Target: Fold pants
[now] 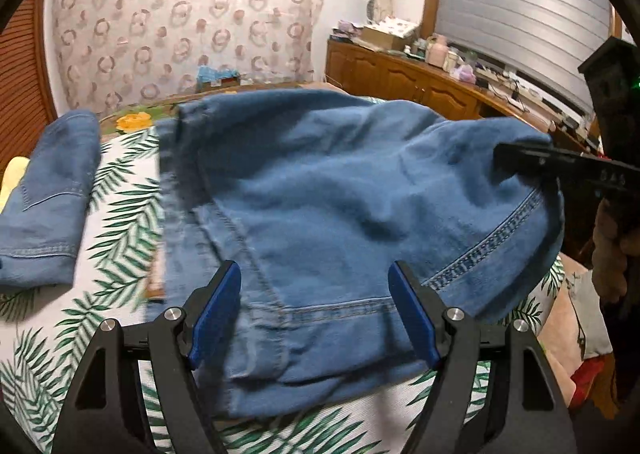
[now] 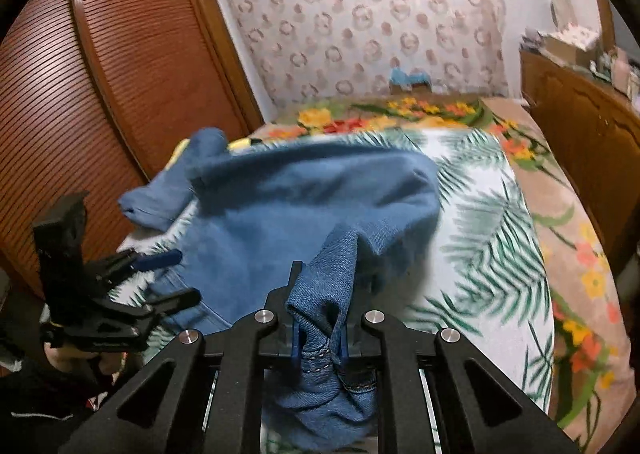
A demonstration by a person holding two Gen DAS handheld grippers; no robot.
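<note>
Denim bunched between closed blue pads sits nearest the right wrist lens: the right gripper [image 2: 318,338] is clamped tight on a gathered corner of the jeans [image 2: 304,210], with a stitched hem spilling below its fingers. From that hold the cloth rises and drapes away across the bed [image 2: 472,214] with its palm-leaf sheet. In the left wrist view the left gripper [image 1: 314,314] stands wide open, its pads either side of a seamed hem and holding nothing. A second piece of denim [image 1: 48,194] lies apart to the left; whether it belongs to the same pair cannot be told. Such jeans look soft yet fairly heavy; they will sag and fold under their own weight, not slide. Doubled hems and seams probably offer the firmest bite, so the open gripper would do best closing on the stitched edge before it
</note>
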